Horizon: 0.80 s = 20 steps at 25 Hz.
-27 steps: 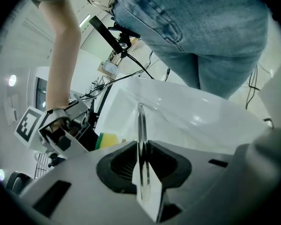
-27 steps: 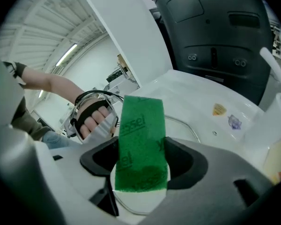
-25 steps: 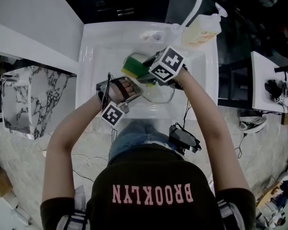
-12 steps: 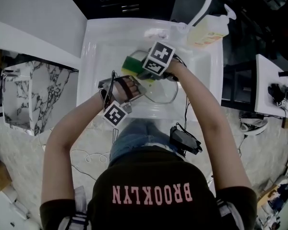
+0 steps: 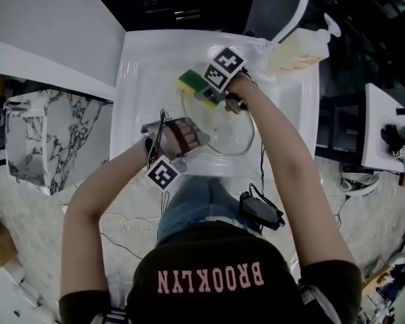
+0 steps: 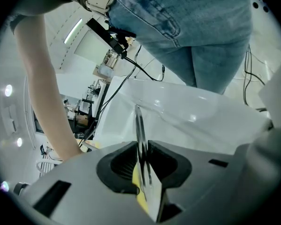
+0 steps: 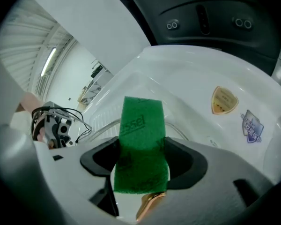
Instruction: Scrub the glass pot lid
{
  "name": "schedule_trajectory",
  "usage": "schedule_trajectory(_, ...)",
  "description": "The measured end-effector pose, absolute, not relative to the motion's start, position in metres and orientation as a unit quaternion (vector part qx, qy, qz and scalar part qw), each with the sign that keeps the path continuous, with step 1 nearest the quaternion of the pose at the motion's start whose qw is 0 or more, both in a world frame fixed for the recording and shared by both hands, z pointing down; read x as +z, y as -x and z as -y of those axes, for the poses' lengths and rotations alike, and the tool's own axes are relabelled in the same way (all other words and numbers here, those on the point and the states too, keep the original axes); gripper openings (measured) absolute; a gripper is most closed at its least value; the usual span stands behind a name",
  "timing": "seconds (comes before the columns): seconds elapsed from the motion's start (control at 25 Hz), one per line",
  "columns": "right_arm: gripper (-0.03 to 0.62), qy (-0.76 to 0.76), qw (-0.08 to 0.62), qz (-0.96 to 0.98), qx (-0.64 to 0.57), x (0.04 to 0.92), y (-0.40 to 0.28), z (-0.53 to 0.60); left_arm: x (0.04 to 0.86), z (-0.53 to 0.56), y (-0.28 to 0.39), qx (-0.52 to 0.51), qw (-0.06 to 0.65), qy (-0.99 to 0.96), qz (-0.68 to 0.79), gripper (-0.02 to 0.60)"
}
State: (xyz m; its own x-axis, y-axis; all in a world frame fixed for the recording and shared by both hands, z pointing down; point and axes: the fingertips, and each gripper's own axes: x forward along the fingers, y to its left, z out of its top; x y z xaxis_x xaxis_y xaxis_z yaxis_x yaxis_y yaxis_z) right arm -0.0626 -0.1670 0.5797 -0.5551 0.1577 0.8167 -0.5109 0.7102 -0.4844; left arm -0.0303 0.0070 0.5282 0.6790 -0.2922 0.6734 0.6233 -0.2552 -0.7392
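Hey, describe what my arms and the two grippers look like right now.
The left gripper and right gripper have pale grey bodies with black ribbed pads. Each carries a white cube with black square markers. Thin black cables run from them. The arms are bare below short dark T-shirt sleeves.

Your head camera looks steeply down over your shoulders into the sink (image 5: 131, 79). Each gripper camera sits close behind its claw: beyond the left gripper (image 6: 143, 165) lie your jeans (image 6: 201, 36), beyond the right gripper (image 7: 141, 158) the sink's far wall. All three share the sink.
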Motion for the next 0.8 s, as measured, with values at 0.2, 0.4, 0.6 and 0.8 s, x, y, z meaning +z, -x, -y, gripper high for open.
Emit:
schedule_trajectory(0.2, 0.291, -0.119, 0.461, 0.799, 0.368, 0.595, 0.048, 0.178, 0.53, -0.008, 0.034, -0.367, 0.605, 0.698, 0.109, 0.061)
schedule_trajectory(0.4, 0.291, -0.128, 0.478, 0.795, 0.351, 0.609, 0.027, 0.184, 0.536, -0.008, 0.039, -0.355, 0.604, 0.705, 0.108, 0.061)
schedule_trajectory(0.6, 0.291, -0.12, 0.454, 0.804, 0.366, 0.61, 0.024, 0.183, 0.534, -0.009, 0.038, -0.347, 0.598, 0.715, 0.105, 0.055)
schedule_trajectory(0.8, 0.288, -0.116, 0.44, 0.806, 0.378, 0.607, 0.021, 0.182, 0.538, -0.007, 0.046, -0.344, 0.591, 0.722, 0.1, 0.049)
